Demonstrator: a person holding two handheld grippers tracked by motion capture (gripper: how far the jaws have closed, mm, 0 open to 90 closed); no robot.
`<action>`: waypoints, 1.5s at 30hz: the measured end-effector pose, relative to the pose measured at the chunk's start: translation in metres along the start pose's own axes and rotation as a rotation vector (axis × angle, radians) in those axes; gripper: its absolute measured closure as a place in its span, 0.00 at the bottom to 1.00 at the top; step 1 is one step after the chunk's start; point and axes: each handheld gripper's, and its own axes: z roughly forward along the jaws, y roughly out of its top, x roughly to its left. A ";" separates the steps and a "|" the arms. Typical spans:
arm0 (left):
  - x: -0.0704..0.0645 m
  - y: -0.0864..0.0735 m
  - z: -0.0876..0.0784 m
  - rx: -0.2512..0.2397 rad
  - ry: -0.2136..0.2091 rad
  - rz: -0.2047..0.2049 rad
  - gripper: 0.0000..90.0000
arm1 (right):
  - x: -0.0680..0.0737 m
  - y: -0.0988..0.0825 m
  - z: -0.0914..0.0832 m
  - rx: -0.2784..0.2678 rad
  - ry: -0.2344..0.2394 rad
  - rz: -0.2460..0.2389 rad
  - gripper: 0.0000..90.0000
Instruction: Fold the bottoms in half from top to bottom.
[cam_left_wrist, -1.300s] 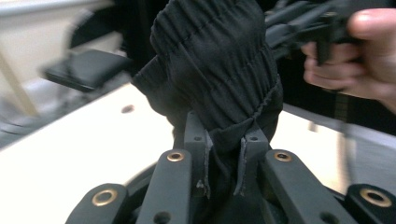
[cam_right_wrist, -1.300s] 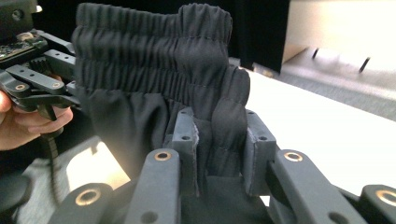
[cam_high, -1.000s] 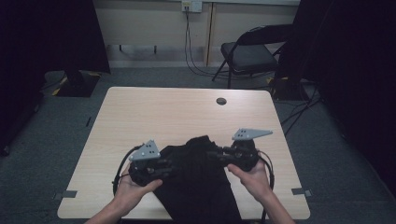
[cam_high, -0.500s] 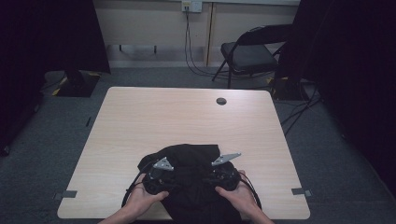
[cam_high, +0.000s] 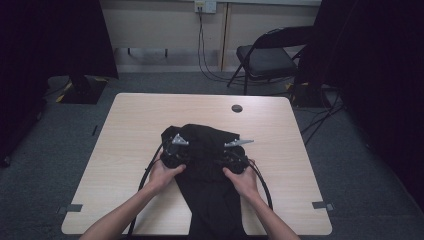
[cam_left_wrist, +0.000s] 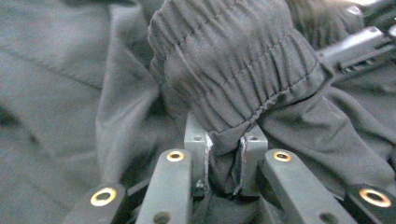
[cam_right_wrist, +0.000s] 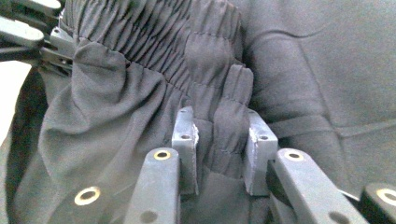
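A black garment (cam_high: 207, 165) with a gathered elastic waistband (cam_left_wrist: 233, 60) lies bunched near the front middle of a wooden table (cam_high: 125, 140). The left gripper (cam_left_wrist: 223, 161) and the right gripper (cam_right_wrist: 223, 149) each pinch a waistband fold. A small round cap (cam_high: 237, 108) sits farther back; a folding chair (cam_high: 267, 57) stands beyond the table.
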 end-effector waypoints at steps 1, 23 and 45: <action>0.005 0.006 0.004 -0.001 0.027 0.001 0.87 | -0.003 0.007 0.005 0.000 -0.014 0.006 0.78; 0.042 0.024 -0.026 -0.142 0.039 -0.103 0.54 | -0.019 0.049 -0.035 -0.113 -0.064 -0.042 0.46; -0.112 -0.074 -0.068 0.043 -0.344 0.239 0.50 | 0.052 -0.099 -0.106 0.057 0.125 -0.172 0.70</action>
